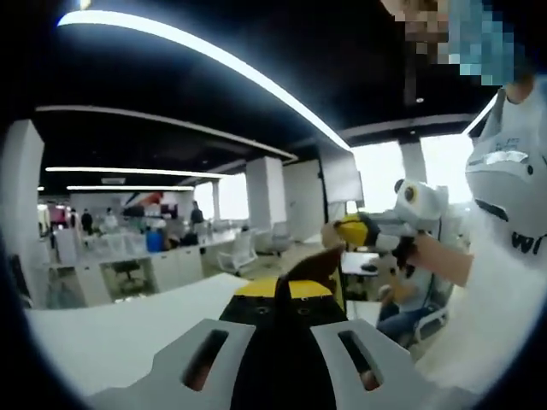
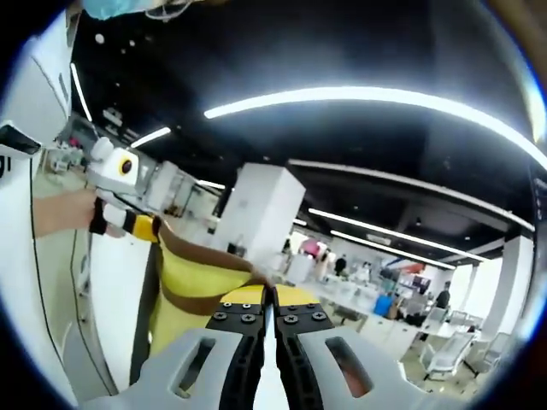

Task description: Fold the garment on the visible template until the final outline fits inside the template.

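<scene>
The garment (image 1: 282, 288) is yellow with dark brown trim and hangs in the air between both grippers. My left gripper (image 1: 282, 314) is shut on one end of it, and the cloth runs up between the jaws. To the right, my right gripper (image 1: 352, 232) grips the other end in a person's hand. In the right gripper view the yellow garment (image 2: 192, 282) stretches from my right gripper (image 2: 269, 309), shut on it, across to my left gripper (image 2: 144, 227) at the left. A brown band (image 2: 205, 256) crosses the cloth.
A white table (image 1: 111, 329) lies below the left gripper. The person in a white shirt (image 1: 504, 256) stands close on the right. Behind are office desks, chairs (image 1: 241, 252), white pillars (image 2: 256, 213), distant people and long ceiling lights.
</scene>
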